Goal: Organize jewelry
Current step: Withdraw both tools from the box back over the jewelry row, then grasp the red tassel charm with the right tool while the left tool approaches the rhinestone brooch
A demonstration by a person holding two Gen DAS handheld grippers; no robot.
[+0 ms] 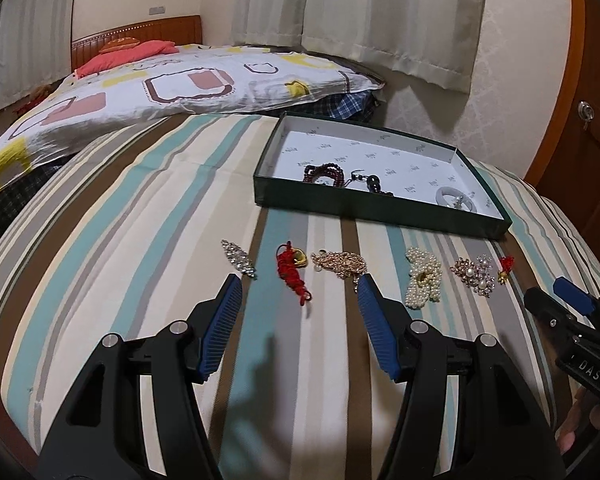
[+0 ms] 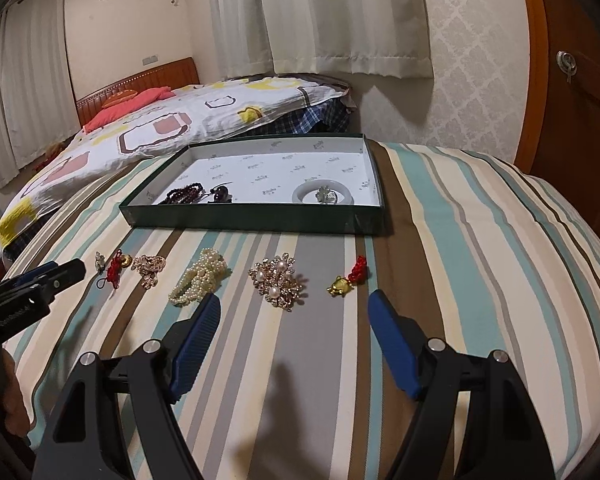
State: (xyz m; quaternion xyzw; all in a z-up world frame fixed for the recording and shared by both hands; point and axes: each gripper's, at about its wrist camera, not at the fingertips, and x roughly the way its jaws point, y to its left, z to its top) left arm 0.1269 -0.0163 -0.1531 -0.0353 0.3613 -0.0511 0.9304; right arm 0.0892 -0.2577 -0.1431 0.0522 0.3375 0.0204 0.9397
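A row of jewelry lies on the striped bedspread: a crystal clip [image 1: 238, 259], a red-cord gold charm [image 1: 293, 270], a gold chain bracelet [image 1: 340, 263], a pearl bracelet [image 1: 422, 278] [image 2: 199, 280], a pearl brooch [image 1: 475, 271] [image 2: 278, 280] and a small red-and-gold charm [image 1: 505, 268] [image 2: 348, 278]. Behind them stands a green box [image 1: 380, 210] [image 2: 252, 220] holding dark beads [image 1: 326, 174], a black pendant [image 1: 374, 182] and a white bangle [image 2: 323, 196]. My left gripper [image 1: 298, 284] is open just before the red-cord charm. My right gripper [image 2: 294, 300] is open just before the brooch.
A patterned quilt [image 1: 160, 92] and a red pillow [image 1: 128, 54] lie farther back on the bed. Curtains [image 2: 340, 12] hang behind, and a wooden door [image 2: 580, 100] stands at the right. The bedspread falls away at the right edge [image 2: 580, 248].
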